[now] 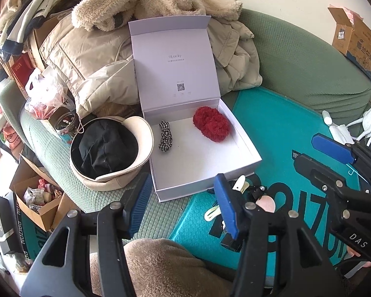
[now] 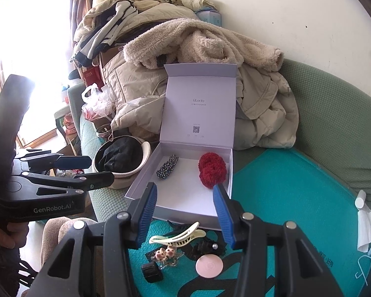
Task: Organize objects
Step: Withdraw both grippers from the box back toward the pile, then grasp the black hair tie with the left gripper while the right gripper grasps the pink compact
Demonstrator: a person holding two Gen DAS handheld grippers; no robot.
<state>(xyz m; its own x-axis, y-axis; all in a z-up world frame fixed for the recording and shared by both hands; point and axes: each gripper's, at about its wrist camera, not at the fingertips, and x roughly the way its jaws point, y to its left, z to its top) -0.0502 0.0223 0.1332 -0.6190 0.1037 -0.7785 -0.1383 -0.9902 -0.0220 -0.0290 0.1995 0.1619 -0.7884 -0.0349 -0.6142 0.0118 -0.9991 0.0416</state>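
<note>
White cardboard box (image 2: 185, 198) sits open on the green sofa cover (image 1: 57, 148), lid propped against the coats (image 2: 259, 104); red fuzzy scrunchie (image 2: 212, 169) and checked hair tie (image 2: 167, 166) already lie inside, apart from each other. Remaining bits are on the teal mat (image 2: 296, 198) just in front of the box: cream hair claw (image 2: 178, 235), clear clip with two little bears (image 2: 166, 253), black bow-like piece (image 2: 205, 246), pink round disc (image 2: 209, 266), small black block (image 2: 152, 272). Right gripper (image 2: 185, 212) hovers over that pile, jaws spread, nothing between them. Left gripper (image 1: 185, 205) is off to the side near the box's front corner, jaws also spread and empty. Handling guess: all of it is light. Claw is stiff, slick plastic and curved, so pinch it across the spine mid-length, not at the teeth, or it may squirt out. Bear clip looks brittle, so grip it gently by the flat body. Disc lies flat on the mat, so it's hard to get fingers under; likely the awkward one. Bow piece looks soft, grab it anywhere. Hard to make out: what the black block is, whether the black piece is one item or two, and whether anything lies under the claw. From the left camera the pile is mostly hidden behind its own finger.
</note>
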